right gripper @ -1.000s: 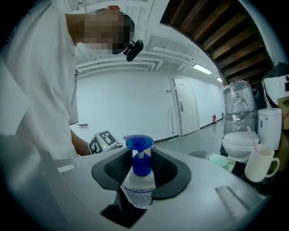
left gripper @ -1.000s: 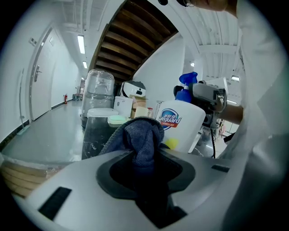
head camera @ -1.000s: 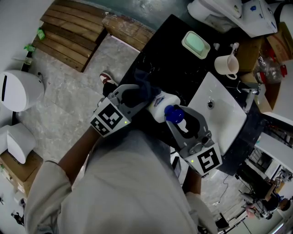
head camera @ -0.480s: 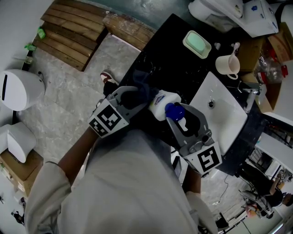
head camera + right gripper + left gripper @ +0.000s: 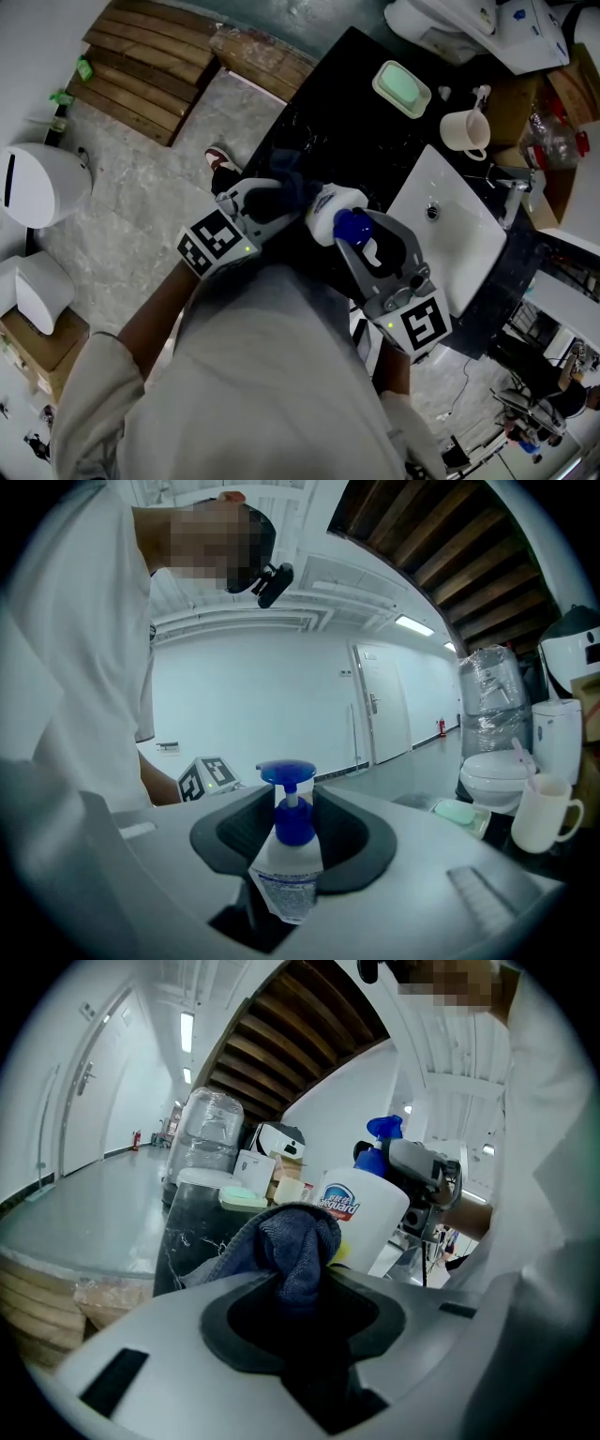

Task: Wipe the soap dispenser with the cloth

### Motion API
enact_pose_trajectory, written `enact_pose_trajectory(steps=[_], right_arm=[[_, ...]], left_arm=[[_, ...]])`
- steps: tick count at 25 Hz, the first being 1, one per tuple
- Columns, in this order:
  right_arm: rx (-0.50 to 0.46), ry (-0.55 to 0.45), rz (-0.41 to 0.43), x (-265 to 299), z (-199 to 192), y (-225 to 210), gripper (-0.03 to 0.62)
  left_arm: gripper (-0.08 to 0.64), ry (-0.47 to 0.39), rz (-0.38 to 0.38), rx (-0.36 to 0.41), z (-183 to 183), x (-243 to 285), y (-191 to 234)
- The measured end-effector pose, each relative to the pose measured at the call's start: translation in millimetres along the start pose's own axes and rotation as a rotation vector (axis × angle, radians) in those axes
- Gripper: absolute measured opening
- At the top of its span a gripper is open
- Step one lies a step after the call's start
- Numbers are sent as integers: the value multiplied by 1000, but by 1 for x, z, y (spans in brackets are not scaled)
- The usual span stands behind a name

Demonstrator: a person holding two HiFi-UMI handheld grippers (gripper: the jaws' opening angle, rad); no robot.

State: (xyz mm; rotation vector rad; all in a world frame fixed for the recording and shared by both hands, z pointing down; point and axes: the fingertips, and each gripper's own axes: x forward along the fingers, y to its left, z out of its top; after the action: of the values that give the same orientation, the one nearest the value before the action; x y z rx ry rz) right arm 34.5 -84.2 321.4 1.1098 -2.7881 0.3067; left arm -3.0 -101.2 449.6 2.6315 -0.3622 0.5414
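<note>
My right gripper (image 5: 361,246) is shut on the soap dispenser (image 5: 336,212), a white bottle with a blue pump, held tilted above the black counter. In the right gripper view the soap dispenser (image 5: 286,860) stands between the jaws of the right gripper (image 5: 291,850), blue pump up. My left gripper (image 5: 274,199) is shut on a dark blue cloth (image 5: 298,183), which touches the bottle's left side. In the left gripper view the cloth (image 5: 286,1251) bulges out of the left gripper (image 5: 291,1302) and lies against the labelled soap dispenser (image 5: 361,1218).
A black marble counter (image 5: 337,103) carries a green soap dish (image 5: 401,88), a cream cup (image 5: 463,132) and a white basin (image 5: 441,225) with a tap (image 5: 511,192). A white toilet (image 5: 42,183) stands at the left, wooden slats (image 5: 150,66) beyond.
The left gripper has rolled a little and shifted slightly left with the cloth still on the bottle. The right gripper and the dispenser have stayed where they were.
</note>
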Motion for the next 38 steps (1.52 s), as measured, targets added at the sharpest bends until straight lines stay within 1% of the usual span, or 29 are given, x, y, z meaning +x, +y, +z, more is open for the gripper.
enact_pose_trajectory(steps=[3,11,19,23,27,34,38], right_arm=[[-2,-2,-3,0,0,0,123],[1,-6,-5,1,0,1,123],[-7,-16,-1,2,0,2,123],[-25,1,-5,2,-1,2,123],[-30,4,-18,1,-2,0,123],[-27,7,-20,2,-3,1,123],[-29,1,-31,2,-1,2,123]], left_arm=[[118,-12,-4,-30,4,-2,0],[118,-10,-22,-63,5,-5,-4],[118,-26,-38,-52,7,-7,-12],[118,-46,-16,-47,10,-8,-15],[117,-84,20,-47,14,-11,-20],[118,-124,57,-6,24,-18,-25],[118,-147,65,5,34,-22,-28]])
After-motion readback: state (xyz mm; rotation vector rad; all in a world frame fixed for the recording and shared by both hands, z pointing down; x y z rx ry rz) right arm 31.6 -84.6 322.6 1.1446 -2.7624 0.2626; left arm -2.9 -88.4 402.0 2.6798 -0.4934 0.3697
